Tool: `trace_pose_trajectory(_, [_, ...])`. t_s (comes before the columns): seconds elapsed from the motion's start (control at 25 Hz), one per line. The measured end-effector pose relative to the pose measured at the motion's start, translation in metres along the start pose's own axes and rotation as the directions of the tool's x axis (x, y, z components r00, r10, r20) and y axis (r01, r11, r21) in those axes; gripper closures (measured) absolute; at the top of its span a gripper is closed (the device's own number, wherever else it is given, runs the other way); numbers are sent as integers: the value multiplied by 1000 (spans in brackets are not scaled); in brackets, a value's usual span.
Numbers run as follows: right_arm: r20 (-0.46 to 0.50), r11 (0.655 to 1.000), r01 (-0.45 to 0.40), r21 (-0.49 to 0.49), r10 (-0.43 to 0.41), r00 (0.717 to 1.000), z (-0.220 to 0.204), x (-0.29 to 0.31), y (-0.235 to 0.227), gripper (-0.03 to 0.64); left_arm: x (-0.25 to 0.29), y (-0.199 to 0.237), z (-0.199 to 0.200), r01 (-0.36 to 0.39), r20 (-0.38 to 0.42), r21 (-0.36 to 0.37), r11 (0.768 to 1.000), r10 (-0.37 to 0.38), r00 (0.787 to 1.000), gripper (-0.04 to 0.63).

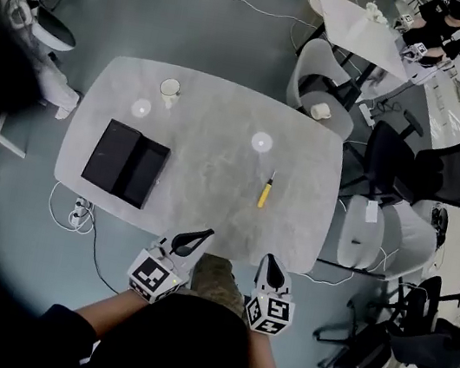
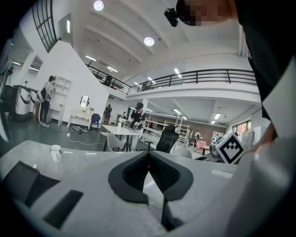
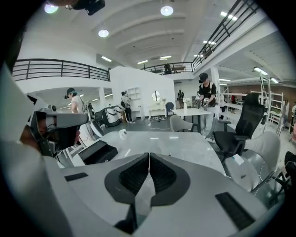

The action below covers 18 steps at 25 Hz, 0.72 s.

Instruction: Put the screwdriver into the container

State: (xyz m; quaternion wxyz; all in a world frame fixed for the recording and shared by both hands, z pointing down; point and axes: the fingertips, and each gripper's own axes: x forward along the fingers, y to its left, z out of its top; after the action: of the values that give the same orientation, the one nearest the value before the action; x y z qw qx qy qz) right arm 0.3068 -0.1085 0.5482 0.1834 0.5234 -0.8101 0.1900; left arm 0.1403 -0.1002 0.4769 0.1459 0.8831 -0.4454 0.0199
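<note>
Grey table (image 1: 210, 144) in an open office hall carries the yellow screwdriver (image 1: 265, 191). Left of the screwdriver sits the black container (image 1: 125, 162), with a white cup (image 1: 170, 91) farther back. Nearer than the screwdriver and apart from it, the left gripper (image 1: 201, 235) and right gripper (image 1: 271, 265) hover, jaws closed, empty.

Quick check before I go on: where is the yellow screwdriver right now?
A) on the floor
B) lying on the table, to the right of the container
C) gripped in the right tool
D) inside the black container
B: the screwdriver lies flat on the table, apart from the container to its left. The right tool is shut on nothing at the table's near edge.
</note>
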Motion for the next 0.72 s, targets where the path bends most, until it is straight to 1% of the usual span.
trace_pose_trajectory(0.12, [-54, 999, -42, 31, 44, 998, -6, 32, -15, 604, 15, 13, 0, -37, -11, -57, 998, 37, 999, 580])
trace_pose_trajectory(0.24, [-133, 996, -80, 33, 84, 988, -22, 74, -33, 604, 35, 28, -1, -82, -23, -86, 993, 80, 996, 580])
trace_pose_trajectory(0.32, [-187, 994, -93, 54, 101, 977, -33, 101, -47, 604, 49, 37, 3, -116, -37, -106, 988, 113, 993, 580])
trace_pose_trajectory(0.44, [-237, 990, -104, 95, 124, 964, -43, 138, -61, 603, 68, 44, 6, -137, -52, -107, 985, 132, 990, 580])
trace_pose_trajectory(0.52, [-271, 989, -106, 104, 131, 954, -51, 164, -69, 599, 79, 49, 4, -151, -66, -107, 983, 145, 987, 580])
trace_pose_trajectory(0.56, [-292, 989, -107, 104, 134, 947, -56, 177, -73, 574, 83, 52, 2, -160, -73, -110, 981, 152, 986, 580])
trace_pose_trajectory(0.6, [-315, 988, -110, 105, 138, 939, -61, 190, -75, 529, 87, 54, 1, -168, -81, -114, 979, 159, 984, 580])
trace_pose_trajectory(0.64, [-337, 988, -112, 107, 142, 931, -67, 202, -77, 507, 89, 55, -1, -176, -90, -117, 977, 166, 982, 580])
trace_pose_trajectory(0.72, [-377, 987, -110, 117, 147, 914, -80, 225, -80, 506, 92, 60, -5, -195, -112, -124, 973, 182, 977, 580])
